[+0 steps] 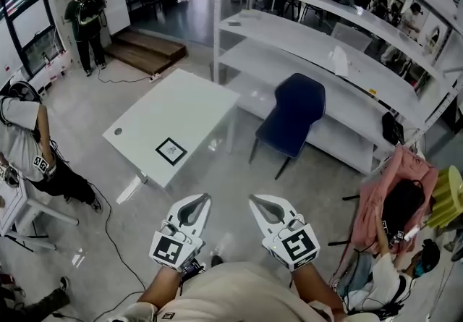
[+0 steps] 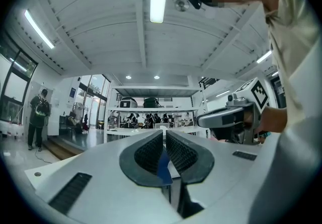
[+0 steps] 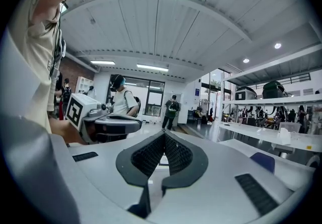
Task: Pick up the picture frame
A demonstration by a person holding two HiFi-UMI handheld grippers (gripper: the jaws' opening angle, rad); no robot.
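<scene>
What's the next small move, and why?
Probably bring both grippers forward toward the white table: the picture frame lies flat there, untouched, while the left gripper and right gripper hang shut, empty and well short of it.

The person wears a pale cream shirt (image 1: 239, 297). The left tongs (image 1: 200, 202) and right tongs (image 1: 259, 202) have smooth light-grey shells, each narrowing to a leaf-shaped loop. At the rear of each sits a white cube, one on the left (image 1: 172, 250) and one on the right (image 1: 298, 247), printed with black square markers. Black pads (image 2: 150, 151) with a fine ribbed grid line the inner faces. Black slotted insets (image 2: 70, 193) lie flush in the grey shell.
</scene>
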